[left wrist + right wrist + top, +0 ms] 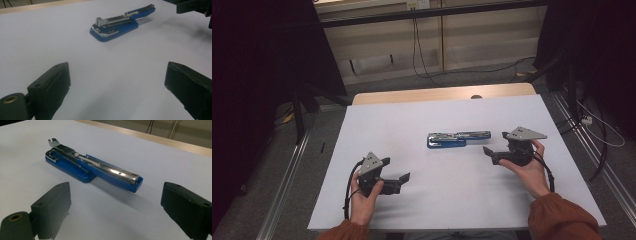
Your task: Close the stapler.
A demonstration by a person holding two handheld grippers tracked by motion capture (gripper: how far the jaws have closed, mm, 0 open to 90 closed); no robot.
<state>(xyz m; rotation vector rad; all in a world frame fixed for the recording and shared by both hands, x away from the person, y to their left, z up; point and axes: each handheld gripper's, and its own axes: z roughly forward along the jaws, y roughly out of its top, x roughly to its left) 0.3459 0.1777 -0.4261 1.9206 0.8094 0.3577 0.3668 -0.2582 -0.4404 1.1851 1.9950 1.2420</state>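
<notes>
A blue stapler (458, 139) lies near the middle of the white table (412, 115), swung open so that its metal magazine stretches to the right of its base. The right gripper (493, 145), jaws spread and empty, points leftward at the stapler's right end, apparently lined up for an approach. The left gripper (398, 174), likewise released and holding nothing, waits well apart at the near left, aimed toward the stapler's base.

Glossy blue plastic stapler (92, 167) with shiny metal, on matt white table (412, 200)
</notes>
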